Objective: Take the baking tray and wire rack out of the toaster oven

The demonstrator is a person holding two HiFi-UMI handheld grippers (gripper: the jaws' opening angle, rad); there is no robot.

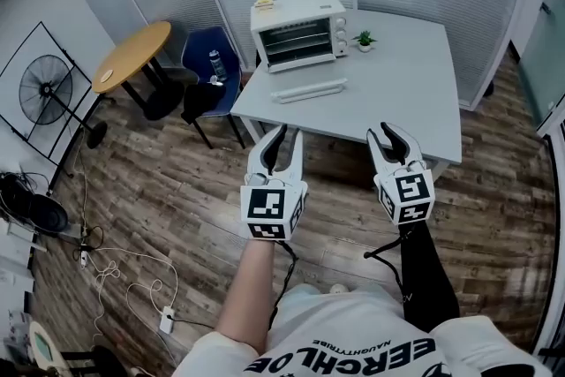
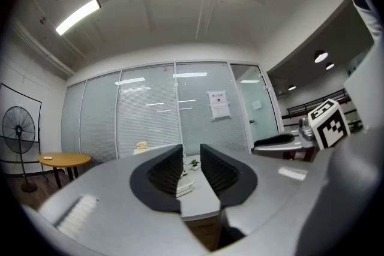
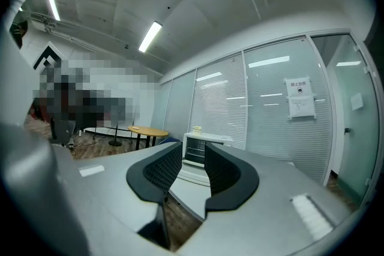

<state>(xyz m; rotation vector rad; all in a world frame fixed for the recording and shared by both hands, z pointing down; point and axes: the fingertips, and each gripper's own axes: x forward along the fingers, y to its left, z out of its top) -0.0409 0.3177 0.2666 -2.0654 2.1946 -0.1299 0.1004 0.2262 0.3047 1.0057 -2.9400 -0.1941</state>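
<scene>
Closing in on the toaster oven point(image 1: 298, 31), judging by the task, with nothing yet taken out. Holding the left gripper point(image 1: 287, 142) and the right gripper point(image 1: 393, 139) level and side by side, well short of the table point(image 1: 415, 101).

Doing this step well:
- Bringing both pairs of jaws right up to the table edge before reaching.
- Squaring up to the oven front.
- Dealing first with the glass door point(image 1: 291, 42), seemingly shut from here, probably using one gripper for it and saving the other for the rack.
- Steering clear of the long white object point(image 1: 309, 90) lying ahead of the jaws, just in front of the oven and directly on the way in.
- Steering clear also of the potted plant point(image 1: 364, 40) beside the oven.

Showing the left jaws parted by a narrow gap, gripping nothing and touching nothing. Sighting the plant and the white object far ahead through that gap. Showing the right jaws likewise a little apart and empty, framing the oven far ahead between them.

Making out faint bars behind the oven glass, so placing the wire rack point(image 1: 296, 36) inside. Failing to make out the baking tray from here, but presuming it inside too.
</scene>
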